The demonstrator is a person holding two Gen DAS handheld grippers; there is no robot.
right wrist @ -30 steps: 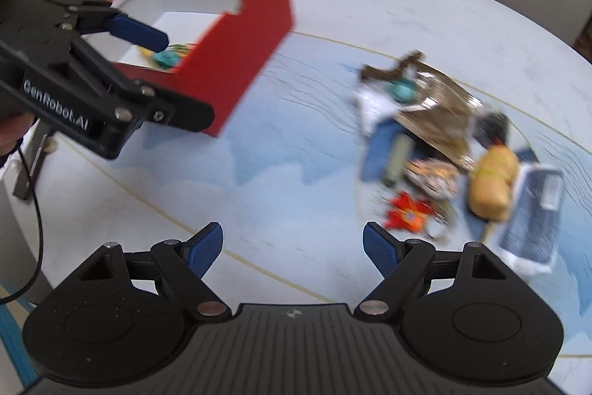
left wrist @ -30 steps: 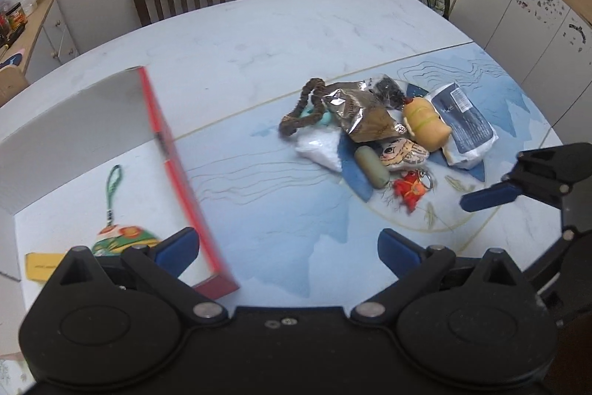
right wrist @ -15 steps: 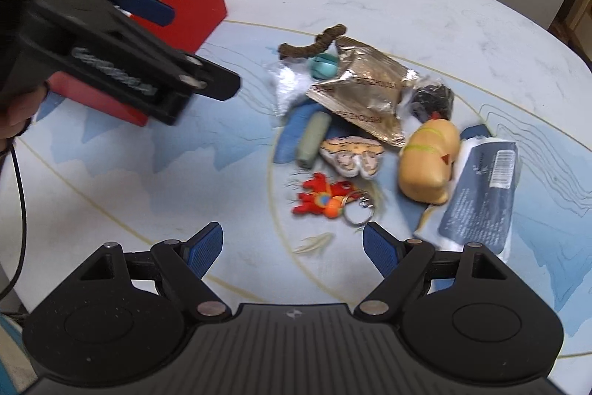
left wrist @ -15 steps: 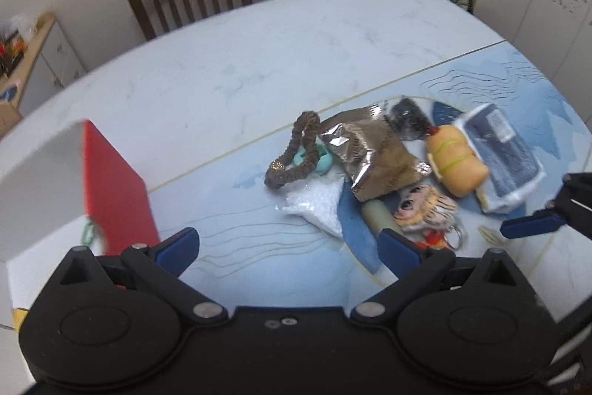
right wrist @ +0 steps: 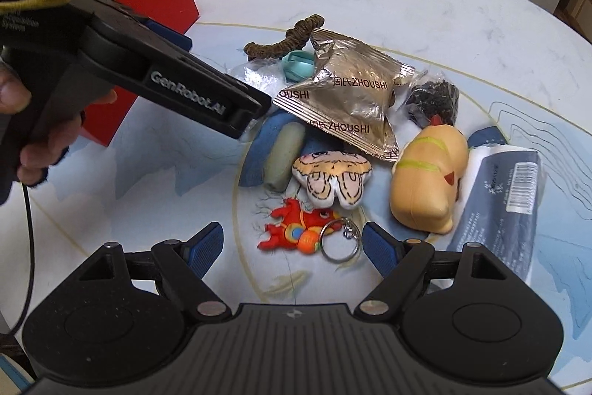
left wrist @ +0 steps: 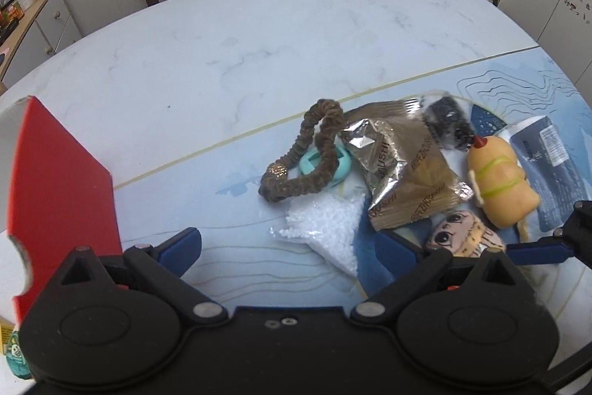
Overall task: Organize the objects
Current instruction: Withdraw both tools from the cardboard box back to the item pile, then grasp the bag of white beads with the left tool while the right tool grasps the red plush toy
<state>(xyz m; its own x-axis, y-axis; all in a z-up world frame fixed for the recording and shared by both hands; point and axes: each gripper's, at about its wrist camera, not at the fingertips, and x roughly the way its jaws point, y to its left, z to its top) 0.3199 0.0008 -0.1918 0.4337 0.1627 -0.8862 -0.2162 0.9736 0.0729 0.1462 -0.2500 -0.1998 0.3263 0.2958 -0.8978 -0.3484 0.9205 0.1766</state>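
Clearly a sorting scene: small things lay heaped beside the foil snack packet (right wrist: 347, 95).
Right gripper (right wrist: 292, 243): jaws wide, empty, straddling the red crab keychain (right wrist: 296, 228), likely next.
Left gripper (left wrist: 288, 247): open, empty, over the white bead bag (left wrist: 325, 224).
Red box (left wrist: 55, 180): left of packet, open-topped, presumably the destination.
Room: bare marble table (left wrist: 259, 36) behind the packet.
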